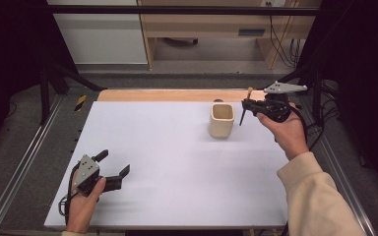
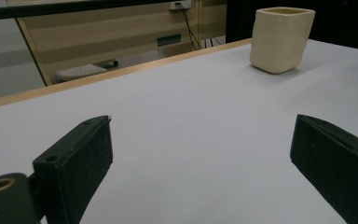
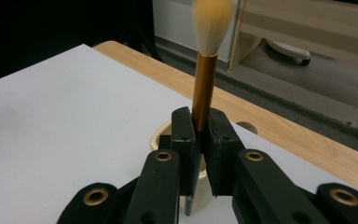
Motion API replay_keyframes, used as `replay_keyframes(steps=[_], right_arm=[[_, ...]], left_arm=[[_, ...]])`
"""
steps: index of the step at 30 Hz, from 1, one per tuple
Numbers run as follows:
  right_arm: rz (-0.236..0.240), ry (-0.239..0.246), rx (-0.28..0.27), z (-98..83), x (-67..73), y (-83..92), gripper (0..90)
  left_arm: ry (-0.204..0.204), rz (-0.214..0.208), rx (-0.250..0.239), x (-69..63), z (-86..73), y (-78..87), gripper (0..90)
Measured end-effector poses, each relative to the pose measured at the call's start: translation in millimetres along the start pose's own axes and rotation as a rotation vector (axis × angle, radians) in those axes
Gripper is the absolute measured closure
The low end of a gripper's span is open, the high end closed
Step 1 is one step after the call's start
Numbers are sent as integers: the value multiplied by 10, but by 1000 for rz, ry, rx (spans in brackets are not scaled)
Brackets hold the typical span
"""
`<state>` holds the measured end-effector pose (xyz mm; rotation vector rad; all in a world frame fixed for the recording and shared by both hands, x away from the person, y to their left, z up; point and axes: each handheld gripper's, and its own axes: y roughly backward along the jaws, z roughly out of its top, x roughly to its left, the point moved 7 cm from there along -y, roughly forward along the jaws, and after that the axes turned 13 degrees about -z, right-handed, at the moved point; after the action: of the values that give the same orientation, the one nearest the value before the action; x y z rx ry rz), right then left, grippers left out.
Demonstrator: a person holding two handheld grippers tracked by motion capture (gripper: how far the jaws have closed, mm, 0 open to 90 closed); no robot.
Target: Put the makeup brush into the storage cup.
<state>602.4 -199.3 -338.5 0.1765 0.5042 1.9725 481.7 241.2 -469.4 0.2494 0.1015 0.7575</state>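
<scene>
brush [image 3: 204,79]: gold ferrule, pale bristles up, dark handle down | upright, clamped in right tool [image 3: 199,133] | cup [image 1: 222,119]: cream, squarish, upright, empty, on counter [image 1: 167,162] just beside the brush

My right tongs [image 3: 200,140] are matt black plastic with brass-looking rivets. The brush [image 3: 204,88] they pinch has a glossy golden ferrule, perhaps metal, and soft pale bristles. The cup [image 2: 281,39] looks like smooth matt cream ceramic. My desk [image 1: 177,162] is matt white with a light wood edge.
</scene>
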Motion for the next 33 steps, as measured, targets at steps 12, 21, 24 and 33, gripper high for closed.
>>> replay_keyframes(steps=[12, 21, 24, 33], right_arm=[[-75, -24, -62, 174, -55, -161, 830], [-95, -34, -70, 201, -66, -283, 831], [-100, -38, -77, 209, -65, -300, 831], [-101, -41, -84, 209, -33, -340, 831]], left_arm=[[1, 1, -8, 12, 9, 12, 47], [12, -2, -13, 34, 3, 19, 45], [21, -4, -19, 41, 3, 23, 45], [32, -8, -28, 57, 4, 35, 43]])
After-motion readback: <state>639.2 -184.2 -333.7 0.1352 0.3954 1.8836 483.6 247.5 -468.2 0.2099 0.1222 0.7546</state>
